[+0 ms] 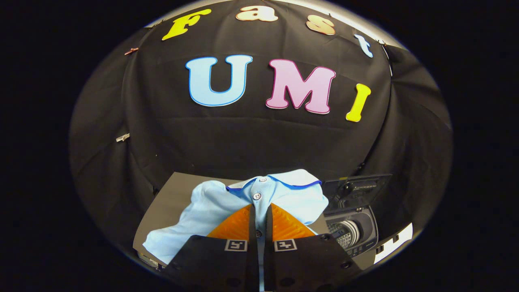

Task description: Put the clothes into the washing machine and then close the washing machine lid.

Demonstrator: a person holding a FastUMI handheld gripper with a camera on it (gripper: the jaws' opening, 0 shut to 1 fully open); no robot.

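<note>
A: Report the state of your gripper (260,215).

B: The jaws are nearly closed and pinch the button placket of the light blue polo shirt (227,211). You hold the shirt above the grey worktop (178,190).

A: Locate the washing machine (352,227).

B: It stands just to the right of the shirt, lid (357,186) raised, drum visible. The shirt's lower part is hidden behind the gripper. No label text is legible.

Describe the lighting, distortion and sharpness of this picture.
Gripper view: strong fisheye bending of the grey table edges; even light on the light-blue collared shirt, pinched in the gripper; small dark toy washing machine dimmer, lid open, still sharp; no glare.
</note>
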